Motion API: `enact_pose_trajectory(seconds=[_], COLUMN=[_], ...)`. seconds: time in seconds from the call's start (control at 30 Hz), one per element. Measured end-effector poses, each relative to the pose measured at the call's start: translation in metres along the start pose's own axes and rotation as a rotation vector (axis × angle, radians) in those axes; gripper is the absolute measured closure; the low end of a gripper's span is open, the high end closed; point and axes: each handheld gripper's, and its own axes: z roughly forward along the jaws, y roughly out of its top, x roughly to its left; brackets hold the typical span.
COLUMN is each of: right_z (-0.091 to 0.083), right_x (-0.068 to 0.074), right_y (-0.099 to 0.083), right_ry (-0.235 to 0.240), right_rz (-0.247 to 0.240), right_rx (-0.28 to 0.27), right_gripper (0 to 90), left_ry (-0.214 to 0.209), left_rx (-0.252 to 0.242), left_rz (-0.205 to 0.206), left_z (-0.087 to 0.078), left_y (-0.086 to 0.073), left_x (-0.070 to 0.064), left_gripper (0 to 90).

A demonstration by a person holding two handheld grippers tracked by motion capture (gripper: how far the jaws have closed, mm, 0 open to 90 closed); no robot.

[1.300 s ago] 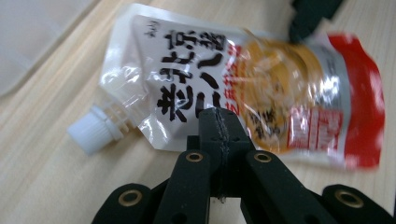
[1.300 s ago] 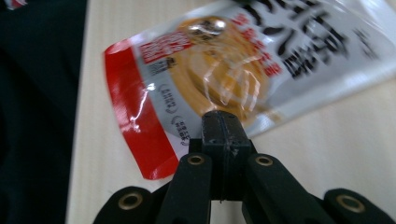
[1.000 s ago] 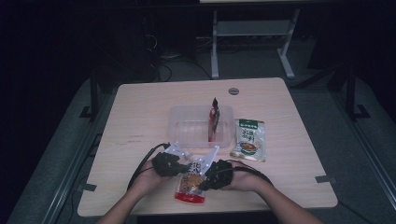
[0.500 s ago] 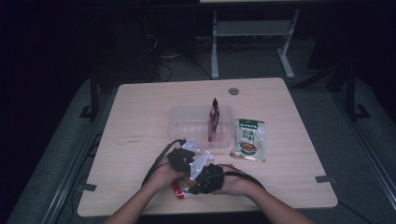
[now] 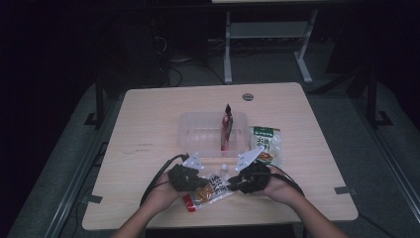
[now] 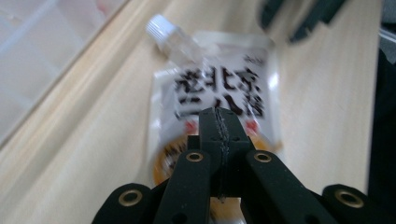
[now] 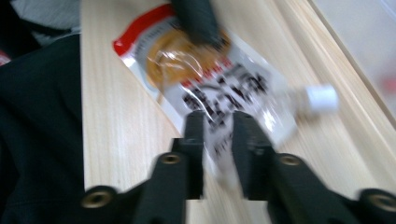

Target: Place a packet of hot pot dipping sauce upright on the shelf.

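Observation:
A spouted pouch (image 5: 210,191) with a white cap (image 6: 156,25), black lettering and a red bottom edge lies flat near the table's front edge, its cap toward the tray. My left gripper (image 5: 200,184) is shut, and its tips (image 6: 219,114) hang over the pouch's orange lower half (image 6: 219,84). I see nothing pinched between those jaws. My right gripper (image 5: 233,184) comes in from the other side. Its jaws (image 7: 219,121) stand a little apart over the pouch's edge (image 7: 210,74), and that view is blurred.
A clear plastic tray (image 5: 198,126) sits mid-table with a red sachet (image 5: 226,130) standing upright in it. To the tray's right lies a green snack packet (image 5: 267,144). Bare wood (image 5: 148,124) stretches left of the tray. The table's front edge is just behind both hands.
Half a second ago both hands were bunched together over the pouch. They have since drawn apart to either side of it, and the pouch lies more fully exposed between the grippers.

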Motion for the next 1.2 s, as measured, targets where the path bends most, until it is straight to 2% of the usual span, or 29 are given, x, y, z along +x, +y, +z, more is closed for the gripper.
enact_pose_trajectory(seconds=[0.13,0.17,0.23,0.27,0.4,0.47,0.63,0.67,0.73,0.93,1.07,1.1,1.2], right_z=[-0.006,-0.008,-0.008,-0.008,-0.008,-0.006,0.000,0.002,0.005,0.015,0.021,0.024,0.027], right_x=[-0.004,-0.003,-0.005,-0.006,-0.009,-0.011,-0.011,-0.011,-0.011,-0.017,-0.018,-0.018,-0.017], right_y=[-0.015,-0.017,-0.018,-0.018,-0.017,-0.018,-0.019,-0.018,-0.018,-0.018,-0.015,-0.015,-0.012], right_ry=[-0.034,-0.036,-0.033,-0.038,-0.042,-0.043,-0.016,-0.017,-0.007,0.033,0.059,0.069,0.089], right_rz=[0.072,0.112,0.148,0.156,0.173,0.179,0.198,0.196,0.205,0.239,0.240,0.241,0.249], right_rx=[0.000,0.006,0.000,-0.006,-0.026,-0.029,-0.018,-0.011,-0.003,0.004,0.017,-0.001,-0.007], right_gripper=[50.8,48.5,44.3,43.2,38.2,34.8,28.3,27.6,25.8,25.8,27.0,27.6,29.7], left_ry=[0.016,0.022,0.022,0.023,0.043,0.039,0.039,0.040,0.037,0.037,0.042,0.043,0.041], left_rx=[0.010,0.013,0.011,0.019,0.038,0.057,0.066,0.059,0.076,0.087,0.091,0.091,0.090], left_rz=[-0.009,-0.016,-0.030,-0.022,-0.008,0.000,0.006,-0.004,0.007,0.009,0.016,0.015,0.014], left_z=[-0.004,-0.003,0.002,0.003,0.009,0.010,0.013,0.014,0.015,0.017,0.017,0.017,0.017], left_y=[-0.011,-0.012,-0.011,-0.011,-0.008,-0.009,-0.010,-0.010,-0.010,-0.008,-0.008,-0.008,-0.008], left_x=[0.000,0.002,0.004,0.006,0.008,0.010,0.010,0.010,0.011,0.012,0.012,0.012,0.012], left_gripper=[89.5,89.5,89.5,89.5,89.6,89.6,89.7,89.6,89.7,89.8,89.8,89.8,89.8])
